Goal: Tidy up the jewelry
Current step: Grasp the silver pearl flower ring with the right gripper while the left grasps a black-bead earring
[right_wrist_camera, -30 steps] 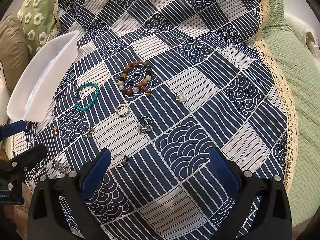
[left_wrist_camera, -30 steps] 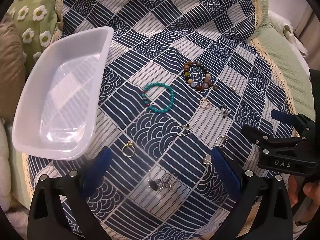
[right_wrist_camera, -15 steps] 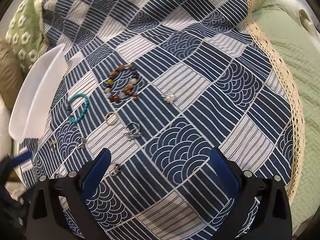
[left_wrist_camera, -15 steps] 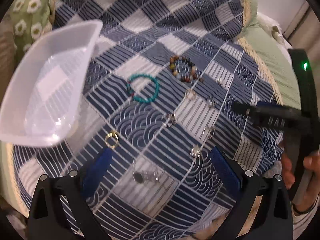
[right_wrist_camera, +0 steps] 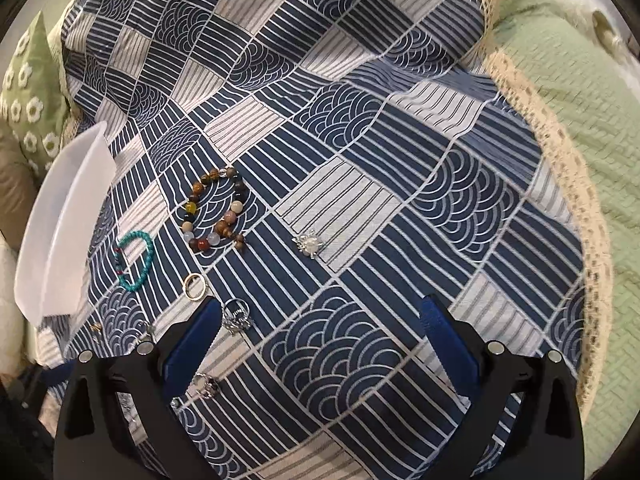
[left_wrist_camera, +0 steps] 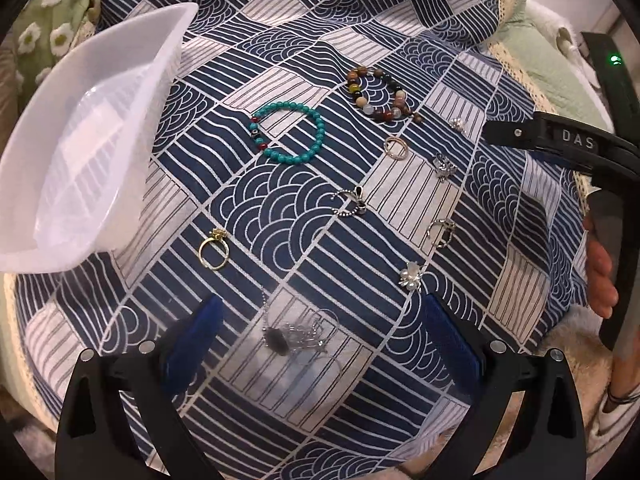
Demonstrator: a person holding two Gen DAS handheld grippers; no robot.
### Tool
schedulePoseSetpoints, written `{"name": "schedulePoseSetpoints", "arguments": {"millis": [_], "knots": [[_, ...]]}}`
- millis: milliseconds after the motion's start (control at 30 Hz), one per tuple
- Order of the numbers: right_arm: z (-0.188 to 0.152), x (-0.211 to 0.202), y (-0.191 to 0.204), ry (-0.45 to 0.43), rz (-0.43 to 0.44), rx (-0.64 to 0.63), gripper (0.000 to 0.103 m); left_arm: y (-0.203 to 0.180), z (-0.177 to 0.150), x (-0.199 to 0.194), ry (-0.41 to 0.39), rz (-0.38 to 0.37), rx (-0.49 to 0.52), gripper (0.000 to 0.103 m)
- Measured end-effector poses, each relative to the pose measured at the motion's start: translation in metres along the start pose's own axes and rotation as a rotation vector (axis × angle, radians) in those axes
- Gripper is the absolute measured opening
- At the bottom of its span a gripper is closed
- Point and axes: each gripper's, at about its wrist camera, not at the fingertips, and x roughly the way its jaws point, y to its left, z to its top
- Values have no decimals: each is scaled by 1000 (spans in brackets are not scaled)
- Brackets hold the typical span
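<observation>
- Both grippers hang with jaws spread wide and nothing between them: the left gripper (left_wrist_camera: 320,332) over a patterned cloth (left_wrist_camera: 400,32), the right gripper (right_wrist_camera: 320,332) over the same cloth.
- From the left wrist view, a tangled silver chain necklace (left_wrist_camera: 298,334) lies on the cloth between the left gripper's blue pads (left_wrist_camera: 448,340), touching neither.
- A gold ring (left_wrist_camera: 214,250) lies at 10 o'clock from the necklace, near the corner of a white plastic tray (left_wrist_camera: 168,52) that fills the view's 9 o'clock side.
- A turquoise bead bracelet (left_wrist_camera: 290,132) lies toward 12 o'clock, with a brown mixed-bead bracelet (left_wrist_camera: 380,96) at its 2 o'clock.
- A thin gold band (left_wrist_camera: 396,148) sits just below the brown bracelet.
- Small silver rings are scattered from centre toward 3 o'clock: a bow-shaped one (left_wrist_camera: 352,202), one with a pale flower (left_wrist_camera: 410,276), and others too small to tell apart.
- The right gripper shows at 3 o'clock in the left wrist view, black and lettered "DAS", with a person's hand (left_wrist_camera: 598,264) below it.
- From the right wrist view, a silver ring (right_wrist_camera: 236,316) lies touching the tip of the right gripper's 9 o'clock pad, and a small pearl brooch (right_wrist_camera: 308,244) sits near centre.
- A green quilted bedspread (right_wrist_camera: 580,140) lies beyond the cloth's lace edge at 3 o'clock.
</observation>
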Motion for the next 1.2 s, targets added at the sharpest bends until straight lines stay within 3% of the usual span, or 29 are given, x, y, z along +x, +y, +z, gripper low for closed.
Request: {"name": "schedulePoseSetpoints", "arguments": {"millis": [133, 200, 267, 333, 633, 700, 733, 867, 1000, 1033, 1200], "knots": [[7, 15, -2, 43, -34, 37, 97, 0, 1, -1, -15, 46, 9, 95], [10, 19, -1, 40, -62, 37, 89, 1, 1, -1, -18, 45, 8, 95], [13, 25, 2, 47, -80, 7, 72, 3, 1, 0, -14, 41, -2, 94], [14, 33, 5, 69, -75, -3, 65, 6, 1, 4, -5, 29, -19, 94], [26, 45, 14, 60, -104, -40, 45, 7, -1, 10, 10, -11, -42, 92], [28, 42, 14, 23, -76, -31, 45, 5, -3, 12, 17, -6, -30, 72], [28, 40, 14, 1, -64, -31, 45, 4, -3, 16, 40, 2, -28, 53], [31, 45, 19, 6, -105, -62, 43, 4, -3, 21, 50, 2, -41, 53], [30, 47, 25, -2, -116, -105, 30, 1, -2, 23, 52, 14, -28, 52], [30, 48, 25, 1, -106, -110, 22, 1, -2, 24, 51, 20, -21, 51], [27, 49, 29, -3, -127, -143, 22, -3, -3, 27, 52, 72, 9, 43]]}}
